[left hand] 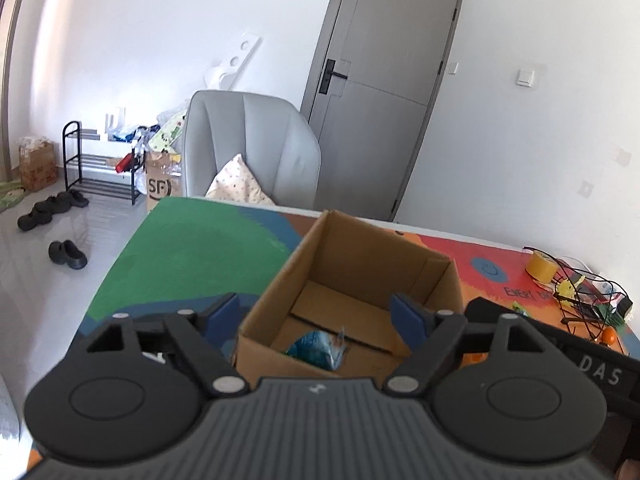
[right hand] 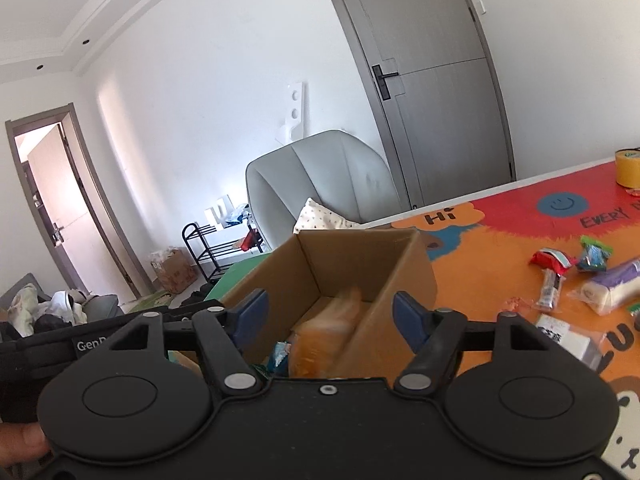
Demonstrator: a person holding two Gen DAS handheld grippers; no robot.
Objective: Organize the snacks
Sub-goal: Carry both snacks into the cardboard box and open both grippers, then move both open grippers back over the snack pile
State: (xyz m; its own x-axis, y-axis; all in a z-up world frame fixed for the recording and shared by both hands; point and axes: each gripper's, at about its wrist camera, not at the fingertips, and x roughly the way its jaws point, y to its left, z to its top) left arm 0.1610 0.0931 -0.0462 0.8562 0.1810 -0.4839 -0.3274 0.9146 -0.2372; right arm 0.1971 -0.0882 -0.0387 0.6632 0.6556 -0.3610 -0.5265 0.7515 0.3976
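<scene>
An open cardboard box (left hand: 304, 264) stands on the colourful table mat; it also shows in the right wrist view (right hand: 404, 280). A blue snack bag (left hand: 316, 350) lies on its floor. My left gripper (left hand: 320, 316) is open and empty just above the box's near edge. My right gripper (right hand: 330, 318) is open over the box. A blurred orange snack packet (right hand: 324, 340) is in the box just below its fingers, apart from both pads. Loose snacks lie on the mat at the right: a red packet (right hand: 552, 260), a green-blue packet (right hand: 594, 254) and a purple-white pack (right hand: 612, 288).
A yellow tape roll (left hand: 542, 266) and a black wire basket (left hand: 588, 300) stand at the table's far right. A grey armchair (left hand: 256, 148) with a cushion sits behind the table. The green part of the mat (left hand: 192, 248) lies left of the box.
</scene>
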